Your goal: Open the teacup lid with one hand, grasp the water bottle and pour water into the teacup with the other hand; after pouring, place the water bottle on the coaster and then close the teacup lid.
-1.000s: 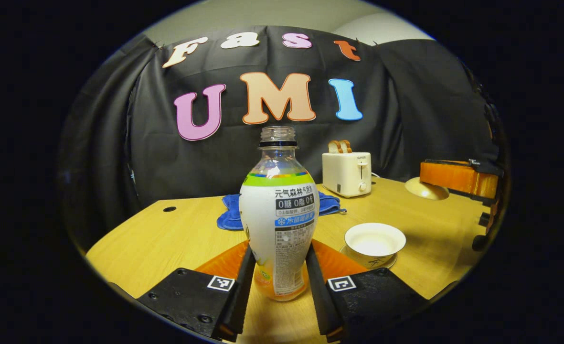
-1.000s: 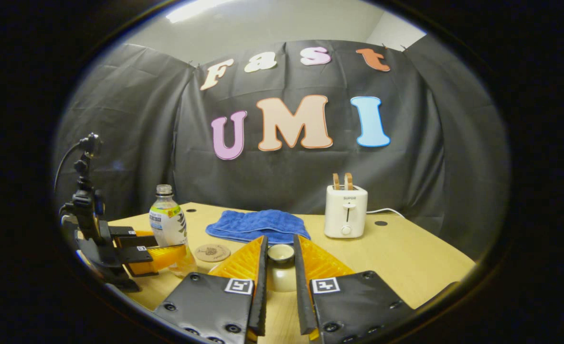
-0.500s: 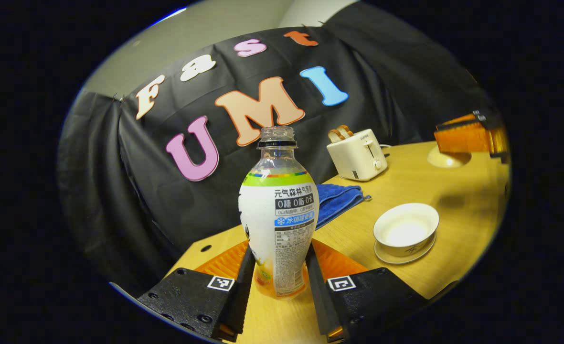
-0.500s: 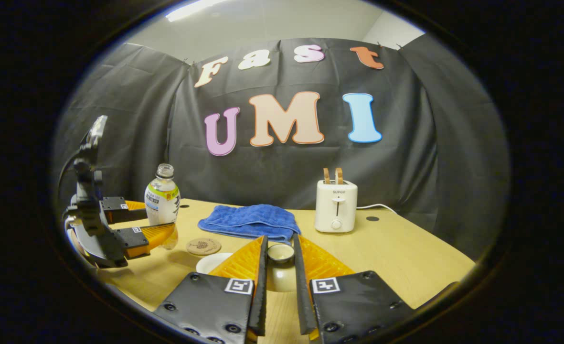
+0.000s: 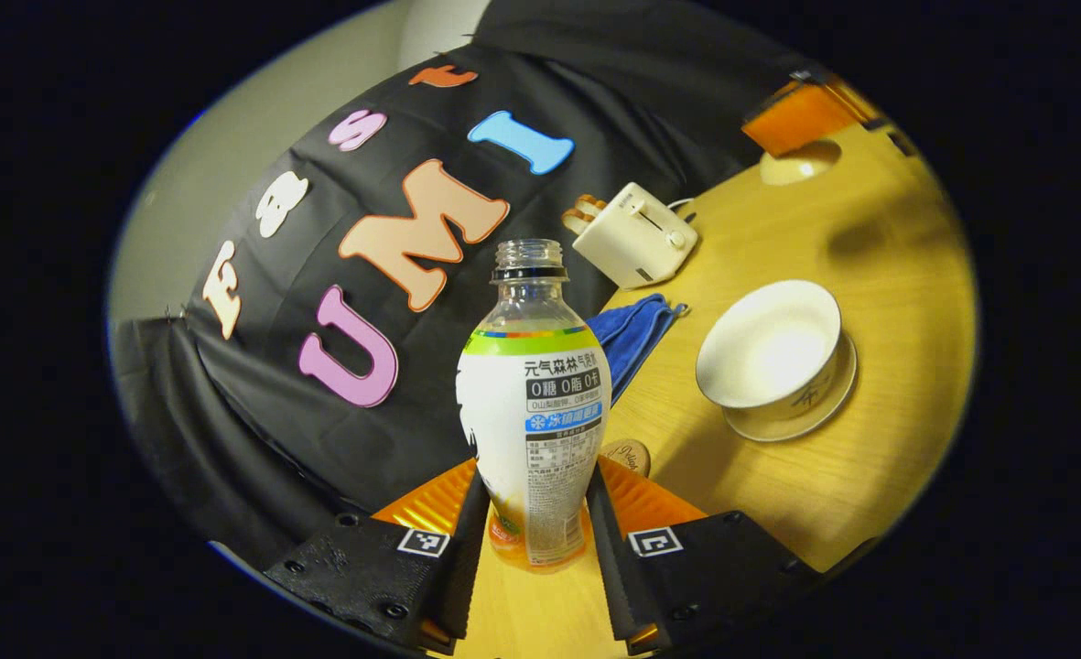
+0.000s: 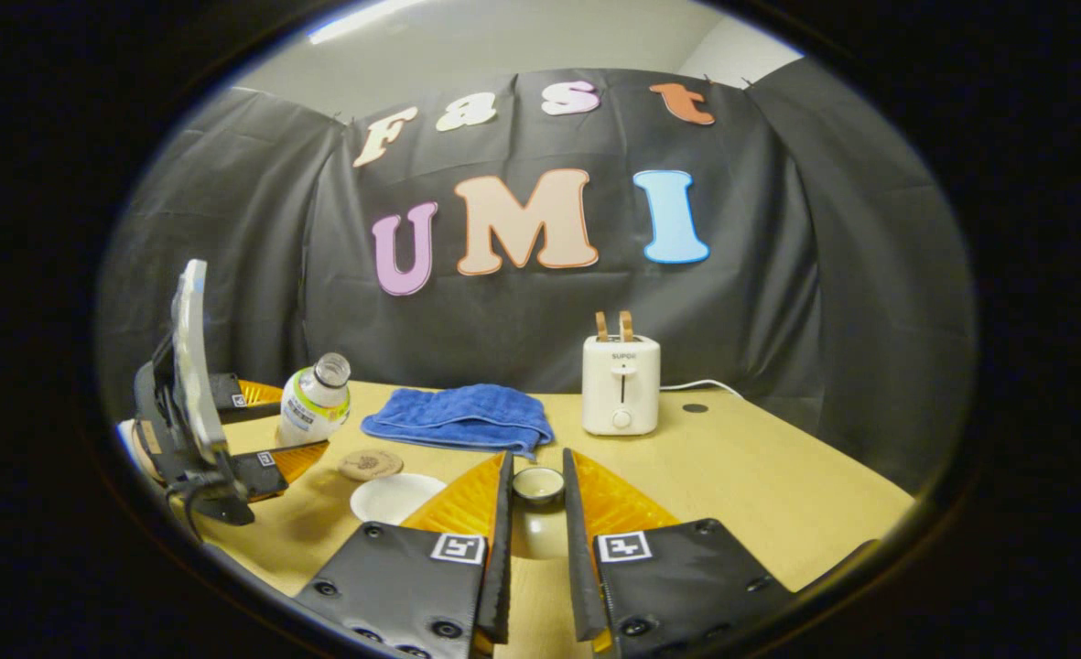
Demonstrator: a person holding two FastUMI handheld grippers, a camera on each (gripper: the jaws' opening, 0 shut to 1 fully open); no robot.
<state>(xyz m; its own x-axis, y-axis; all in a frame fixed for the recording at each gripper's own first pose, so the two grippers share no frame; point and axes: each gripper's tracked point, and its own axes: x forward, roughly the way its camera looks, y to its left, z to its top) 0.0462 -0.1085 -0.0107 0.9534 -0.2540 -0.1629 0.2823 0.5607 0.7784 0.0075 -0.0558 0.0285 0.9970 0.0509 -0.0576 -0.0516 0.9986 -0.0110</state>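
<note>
A: Report claw states.

B: The left claw (image 5: 531,513) is clenched on the lower body of the uncapped water bottle (image 5: 533,412), which is lifted off the desk (image 5: 870,439) and tilted neck-first toward the teacup (image 5: 772,352). The tilt suits the start of a pour.

A: And the right claw (image 6: 535,549)?

B: It grips the knob of the teacup lid (image 6: 537,499), holding the lid clear so the cup mouth stays open.

A: Target positions?

B: The teacup sits on its saucer (image 5: 801,421) toward the desk's near edge. The coaster (image 6: 370,464) lies just beside it, before the blue towel (image 6: 458,416), free for the bottle.
</note>
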